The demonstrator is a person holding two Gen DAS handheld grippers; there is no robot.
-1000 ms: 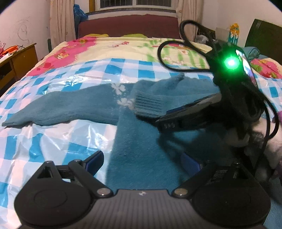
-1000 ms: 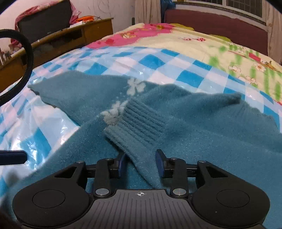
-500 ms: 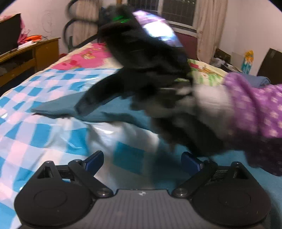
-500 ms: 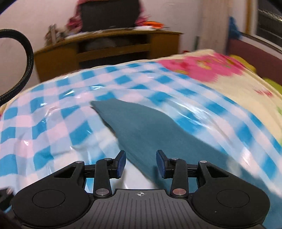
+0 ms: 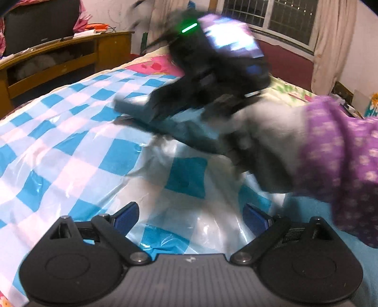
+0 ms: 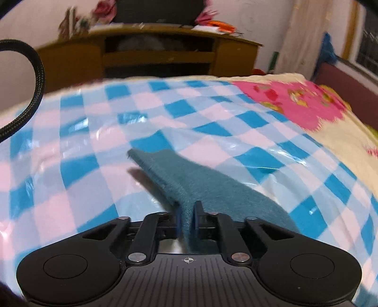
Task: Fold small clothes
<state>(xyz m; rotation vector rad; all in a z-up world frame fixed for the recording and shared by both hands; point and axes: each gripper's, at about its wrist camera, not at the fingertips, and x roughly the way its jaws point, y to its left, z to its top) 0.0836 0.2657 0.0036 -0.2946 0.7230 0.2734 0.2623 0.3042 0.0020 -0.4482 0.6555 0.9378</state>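
Observation:
A teal knit sweater lies on the bed; its long sleeve [image 6: 189,179] runs out over the checked plastic sheet [image 6: 70,165]. My right gripper [image 6: 187,212] has its jaws closing tight on this sleeve a little back from the cuff, pads pressing the cloth, which rises off the sheet. The left wrist view shows the right gripper [image 5: 137,106] blurred, with a gloved hand [image 5: 267,132] and purple dotted sleeve [image 5: 337,151] behind it and the teal sleeve [image 5: 189,134] under it. My left gripper [image 5: 191,215] hangs open over bare plastic sheet [image 5: 70,146], with nothing between its fingers.
A wooden desk [image 6: 153,54] stands past the bed's far edge. A floral bedspread [image 6: 295,101] covers the bed's head end, with a window [image 5: 271,16] and curtains beyond. A black cable [image 6: 37,78] loops at the left of the right wrist view.
My right gripper left the folded cuff, swept across to the other sleeve and closed on it. The left gripper slid off the sweater body onto the plastic sheet, staying open.

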